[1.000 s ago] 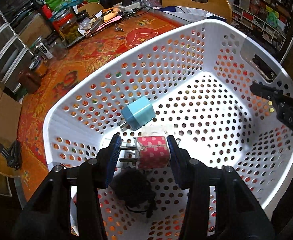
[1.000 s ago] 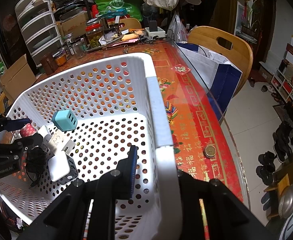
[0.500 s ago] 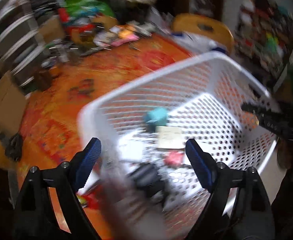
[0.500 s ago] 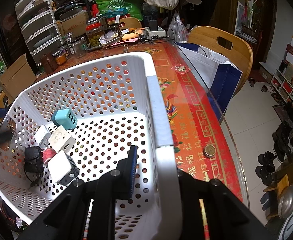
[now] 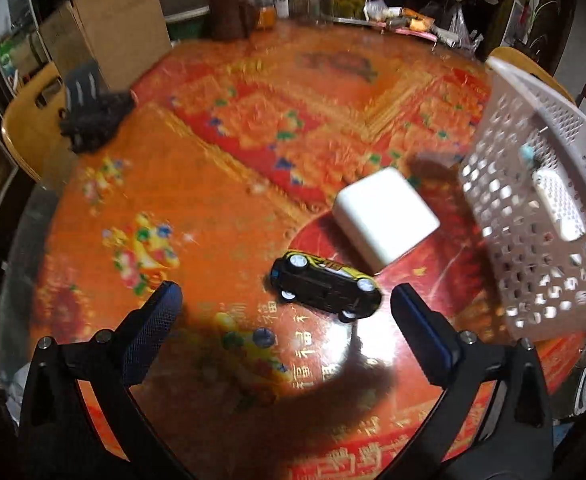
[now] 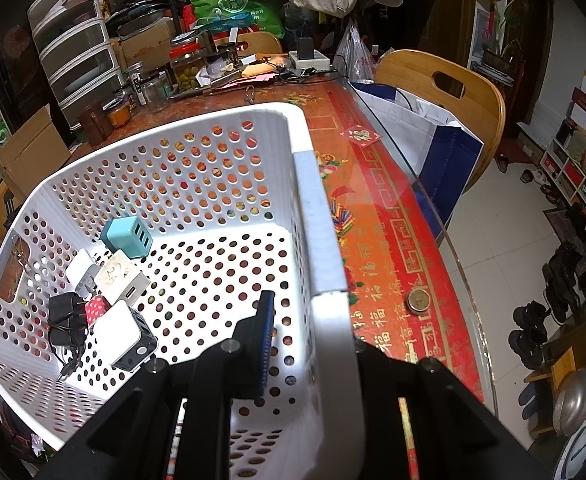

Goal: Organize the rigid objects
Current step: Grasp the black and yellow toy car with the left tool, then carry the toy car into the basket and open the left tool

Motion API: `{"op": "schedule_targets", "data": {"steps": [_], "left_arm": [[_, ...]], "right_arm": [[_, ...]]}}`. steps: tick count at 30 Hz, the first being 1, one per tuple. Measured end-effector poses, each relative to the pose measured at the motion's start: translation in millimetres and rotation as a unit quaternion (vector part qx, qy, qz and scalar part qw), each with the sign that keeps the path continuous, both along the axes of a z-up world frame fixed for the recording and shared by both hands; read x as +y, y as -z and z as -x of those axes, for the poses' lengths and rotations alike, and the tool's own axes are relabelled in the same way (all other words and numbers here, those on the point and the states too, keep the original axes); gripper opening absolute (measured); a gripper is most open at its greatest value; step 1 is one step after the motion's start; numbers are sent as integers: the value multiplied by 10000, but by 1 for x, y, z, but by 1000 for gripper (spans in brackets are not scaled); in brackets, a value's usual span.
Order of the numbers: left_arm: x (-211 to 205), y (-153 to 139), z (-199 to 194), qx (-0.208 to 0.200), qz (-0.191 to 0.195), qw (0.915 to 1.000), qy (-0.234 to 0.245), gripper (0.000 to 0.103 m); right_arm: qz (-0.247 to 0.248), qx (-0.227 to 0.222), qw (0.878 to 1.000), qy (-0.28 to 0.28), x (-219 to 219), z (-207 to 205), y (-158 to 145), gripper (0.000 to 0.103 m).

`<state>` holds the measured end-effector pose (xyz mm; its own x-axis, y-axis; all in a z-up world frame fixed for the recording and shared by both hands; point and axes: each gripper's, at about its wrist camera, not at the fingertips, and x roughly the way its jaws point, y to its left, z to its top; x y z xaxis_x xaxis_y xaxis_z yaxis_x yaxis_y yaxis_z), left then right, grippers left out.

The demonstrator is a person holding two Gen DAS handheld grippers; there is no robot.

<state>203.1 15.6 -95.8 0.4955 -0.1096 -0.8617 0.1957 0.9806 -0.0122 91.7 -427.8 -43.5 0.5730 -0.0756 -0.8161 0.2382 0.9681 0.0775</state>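
My left gripper (image 5: pixel 285 300) is open and empty above the red table. A black and yellow toy car (image 5: pixel 325 286) lies between its fingertips, slightly ahead. A white charger block (image 5: pixel 385 218) sits just beyond the car. The white perforated basket (image 5: pixel 533 216) stands to the right. My right gripper (image 6: pixel 309 344) is shut on the basket's near wall (image 6: pixel 325 280). Inside the basket lie a teal charger (image 6: pixel 127 236), white chargers (image 6: pixel 119 278), a pink dotted plug (image 6: pixel 96 308), a black adapter (image 6: pixel 67 316) and a white and black cube (image 6: pixel 123 336).
Jars, boxes and clutter (image 6: pixel 181 68) fill the table's far end. A coin-like disc (image 6: pixel 418 300) lies right of the basket near the table's glass edge. Wooden chairs (image 6: pixel 453 92) stand around. A dark bundle (image 5: pixel 93 116) lies at the table's left edge.
My left gripper let go of the pink dotted plug in the basket, opened wide, and swung out left to hover over the toy car. The right gripper has not moved.
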Motion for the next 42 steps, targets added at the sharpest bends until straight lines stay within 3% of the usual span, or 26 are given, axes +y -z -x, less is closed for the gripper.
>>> {"op": "schedule_targets", "data": {"steps": [7,18,21,24,25,26,35,42], "left_arm": [[-20,29,-8,95,-30,9999,132,103],[-24,32,-15,-14,-9,9999,127,99],[-26,32,-13,-36,-27,9998,174,91],[-25,31,-11,-37,131,9997,210,75],[-24,30,-10,-68,135,9997,192,65],[-23,29,-9,-88,157,9996,196,62],[-9,15,1,-312,163,9994,-14,62],[-8,-27,1,-579,138,9981,-134,62]], "right_arm": [[49,53,10000,56,1,-1,0,18],[35,38,10000,6,2,-1,-2,18],[32,36,10000,9,2,-1,-2,18],[36,39,10000,5,2,-1,-2,18],[37,38,10000,5,2,-1,-2,18],[37,37,10000,3,2,-1,-2,18],[41,37,10000,-1,2,-1,-2,18],[29,15,10000,-8,2,-1,-3,18]]}}
